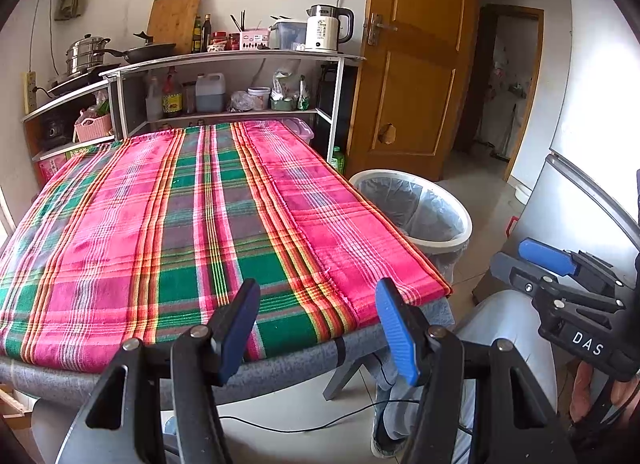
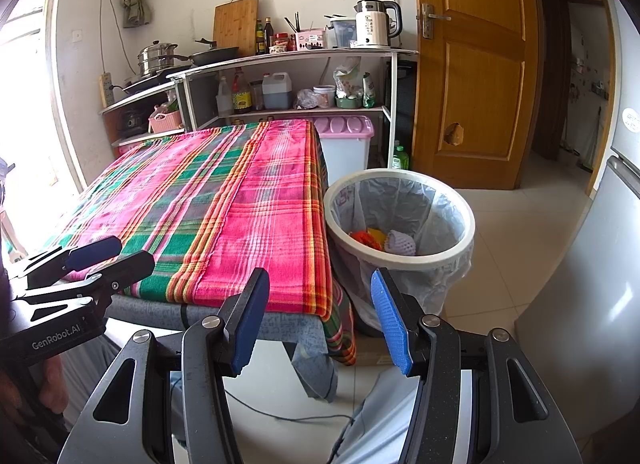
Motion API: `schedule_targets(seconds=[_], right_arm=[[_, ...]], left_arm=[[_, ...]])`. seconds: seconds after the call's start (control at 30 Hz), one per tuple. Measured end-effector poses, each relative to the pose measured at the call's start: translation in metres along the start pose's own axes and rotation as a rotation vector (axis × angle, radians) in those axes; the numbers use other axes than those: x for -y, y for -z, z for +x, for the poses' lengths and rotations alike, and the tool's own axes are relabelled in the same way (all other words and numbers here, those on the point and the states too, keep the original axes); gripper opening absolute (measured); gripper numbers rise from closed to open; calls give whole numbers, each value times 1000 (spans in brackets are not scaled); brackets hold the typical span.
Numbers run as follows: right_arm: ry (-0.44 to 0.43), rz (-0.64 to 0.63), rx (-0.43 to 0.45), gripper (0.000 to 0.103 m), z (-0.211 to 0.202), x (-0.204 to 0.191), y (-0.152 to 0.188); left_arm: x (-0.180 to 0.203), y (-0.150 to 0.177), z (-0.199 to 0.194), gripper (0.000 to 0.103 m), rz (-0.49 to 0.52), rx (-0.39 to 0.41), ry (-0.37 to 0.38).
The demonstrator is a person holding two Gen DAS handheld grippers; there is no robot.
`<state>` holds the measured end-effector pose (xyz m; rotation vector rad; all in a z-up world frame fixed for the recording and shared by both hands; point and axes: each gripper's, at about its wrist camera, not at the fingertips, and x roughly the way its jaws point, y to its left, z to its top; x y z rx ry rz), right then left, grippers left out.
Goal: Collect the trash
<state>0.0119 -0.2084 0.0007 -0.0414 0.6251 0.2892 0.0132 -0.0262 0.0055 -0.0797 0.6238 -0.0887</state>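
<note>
On the tabletop point(image 1: 168, 224) under its pink-and-green plaid cloth nothing is left to pick up, so the collecting looks finished, or nearly so. The trash sits in the one white round plastic bin with a clear liner point(image 2: 400, 180), just beside the tabletop's right edge: I count an orange-red scrap point(image 2: 362, 238), a yellow scrap point(image 2: 376, 233) and a pale foam net sleeve point(image 2: 401, 242), three pieces in view. Two claws, the left claw point(image 1: 318, 328) and the right claw point(image 2: 320, 318), both gape wide and hold nothing.
</note>
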Motion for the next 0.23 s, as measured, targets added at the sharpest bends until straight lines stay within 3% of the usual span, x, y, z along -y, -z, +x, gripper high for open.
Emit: schedule_targets(seconds=[0.23], right_arm=[[0, 0, 0, 54, 0, 0, 0]], left_arm=[[1, -1, -1, 62, -2, 5, 3]])
